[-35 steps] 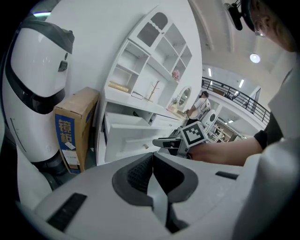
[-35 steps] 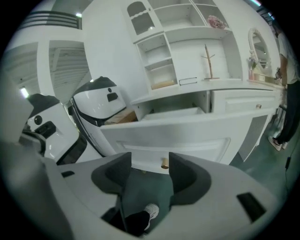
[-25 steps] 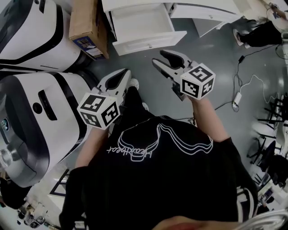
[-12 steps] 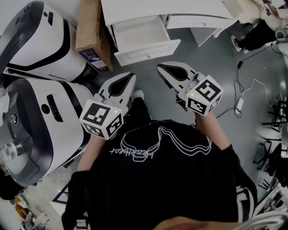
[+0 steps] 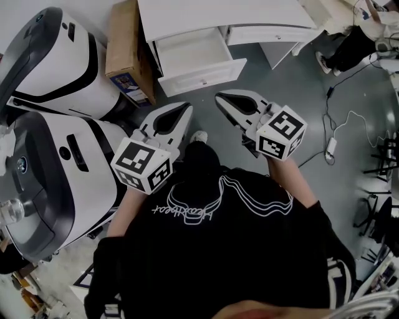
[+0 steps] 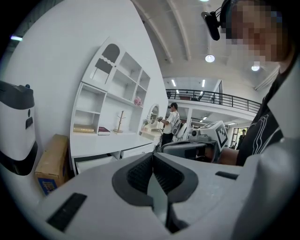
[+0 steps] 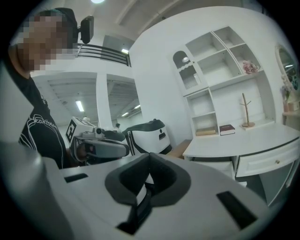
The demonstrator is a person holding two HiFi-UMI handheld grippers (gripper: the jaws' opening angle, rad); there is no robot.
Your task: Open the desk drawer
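The left claw (image 5: 185, 108) is pressed together, its dark pads meeting with nothing between them. The right claw (image 5: 220, 98) is pressed together too and holds nothing. Both hang in the air in front of the person's chest, side by side and apart from each other. Each points up the head view toward the bench (image 5: 218, 12).

The drawer (image 5: 190, 47) stands pulled out from under the left part of the bench top, just beyond the claw tips in the head view. Neither claw touches it. Its front panel faces the person, with its long side running left to right and rising a little to the right. The open tray reaches back under the bench.

A second drawer (image 5: 268, 31) to its right is flush with the bench. A cardboard box (image 5: 128, 50) stands just left of the bench, and two white-and-black machines (image 5: 50, 68) stand further left on the grey floor (image 5: 293, 93).
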